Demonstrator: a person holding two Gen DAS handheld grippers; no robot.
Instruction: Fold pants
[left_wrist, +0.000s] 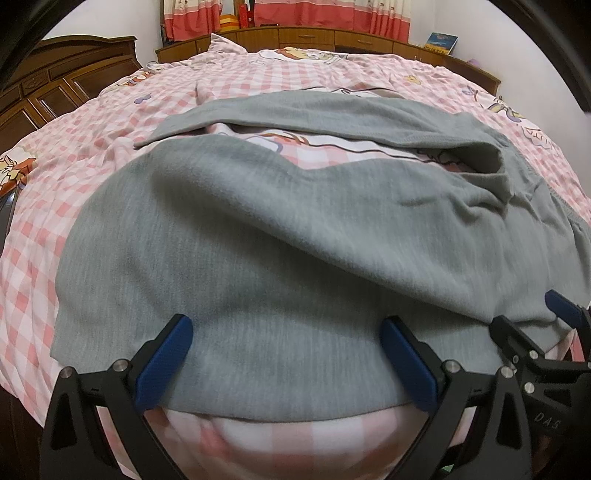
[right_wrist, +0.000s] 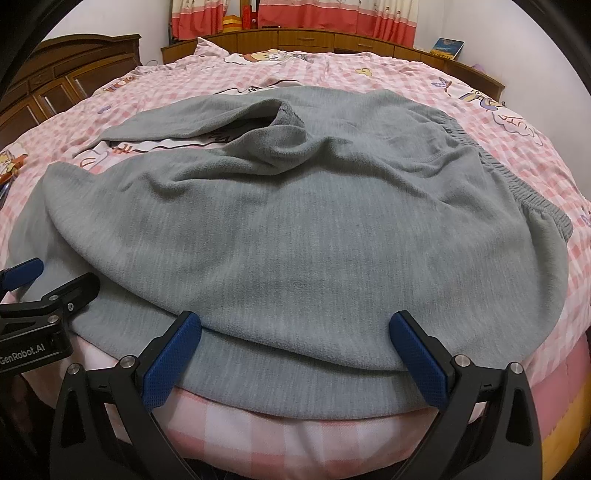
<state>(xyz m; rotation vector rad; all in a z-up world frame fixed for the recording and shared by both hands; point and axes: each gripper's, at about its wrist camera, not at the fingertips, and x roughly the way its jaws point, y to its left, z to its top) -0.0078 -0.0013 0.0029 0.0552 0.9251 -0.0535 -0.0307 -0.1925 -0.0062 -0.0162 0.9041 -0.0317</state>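
Observation:
Grey fleece pants (left_wrist: 280, 258) lie spread on the pink checked bed, one leg folded over the near part, the other leg stretching far left. The elastic waistband (right_wrist: 517, 184) is at the right. My left gripper (left_wrist: 286, 332) is open, its blue pads astride the pants' near edge, low over the cloth. My right gripper (right_wrist: 295, 328) is open too, astride the near edge further right. Each gripper shows in the other's view: the right one (left_wrist: 535, 332) at the right edge, the left one (right_wrist: 48, 288) at the left edge.
The pink checked bedspread (left_wrist: 92, 166) covers the bed, with its near edge (right_wrist: 295, 435) just below the grippers. A dark wooden wardrobe (left_wrist: 55, 85) stands at the left. A wooden ledge (right_wrist: 332, 40) with curtains and a book runs along the far side.

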